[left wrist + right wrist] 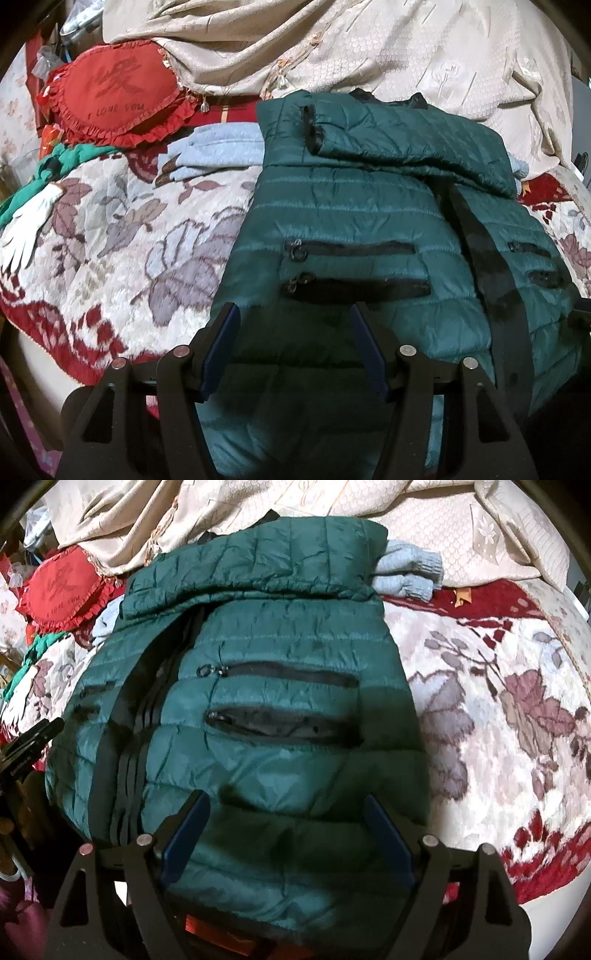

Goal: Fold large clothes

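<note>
A dark green quilted puffer jacket [354, 221] lies front up on a floral bedspread, its sleeves folded across the chest near the collar. It also fills the right wrist view [258, 657]. Its black centre zipper [495, 280] and black pocket zippers [280, 723] show. My left gripper [293, 314] is open just above the jacket's lower left hem. My right gripper [286, 801] is open over the lower right hem. Neither holds anything.
A floral white and red bedspread [122, 236] covers the bed. A red heart cushion [114, 92], a beige draped cloth [332, 44], a light blue garment [410, 572], a green cloth [70, 157] and a white glove [29, 229] lie around the jacket.
</note>
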